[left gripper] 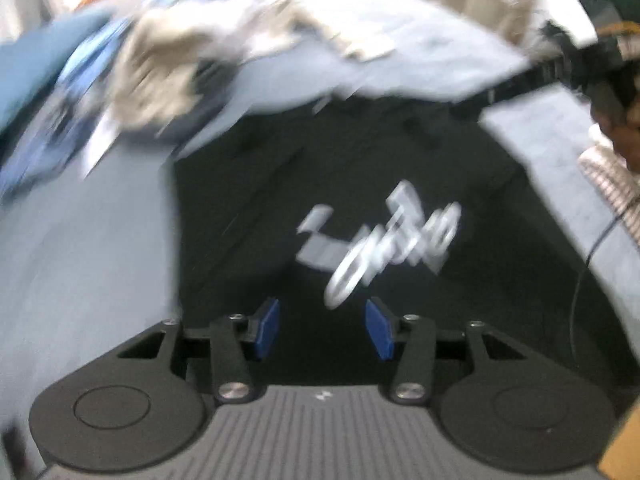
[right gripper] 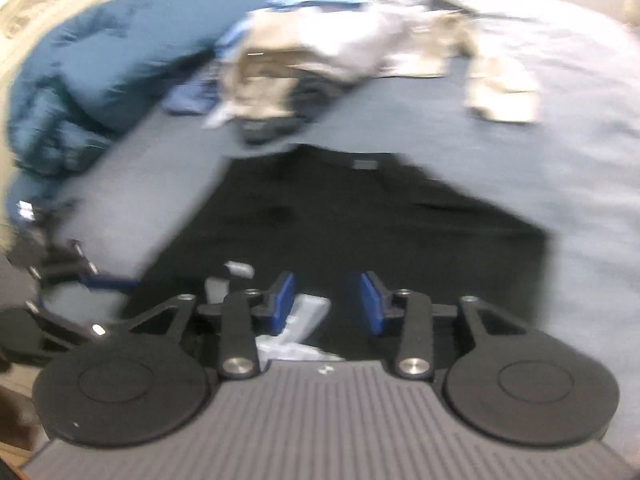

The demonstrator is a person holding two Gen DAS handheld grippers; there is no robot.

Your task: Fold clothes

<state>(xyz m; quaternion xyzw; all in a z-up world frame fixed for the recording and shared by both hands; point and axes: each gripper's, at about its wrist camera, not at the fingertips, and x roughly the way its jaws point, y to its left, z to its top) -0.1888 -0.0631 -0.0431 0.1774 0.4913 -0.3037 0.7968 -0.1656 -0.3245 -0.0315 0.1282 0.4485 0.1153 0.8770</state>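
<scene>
A black T-shirt (left gripper: 360, 160) with a white print (left gripper: 380, 236) lies spread flat on the grey-blue bed sheet (left gripper: 80, 260). My left gripper (left gripper: 322, 320) hovers over its lower part, open, blue pads apart with nothing between them. In the right wrist view the same shirt (right gripper: 360, 220) fills the middle, its collar label at the far end. My right gripper (right gripper: 326, 300) stands open above the near hem, over a bit of white print. Each gripper shows blurred in the other's view: the right one (left gripper: 520, 80) at the upper right, the left one (right gripper: 80, 276) at the left edge.
A heap of beige, white and blue clothes (right gripper: 312, 60) lies beyond the shirt. A dark teal duvet (right gripper: 100, 60) is bunched at the far left. Part of a person (left gripper: 624, 136) and a striped cloth (left gripper: 612, 184) sit at the right edge. Both views are motion-blurred.
</scene>
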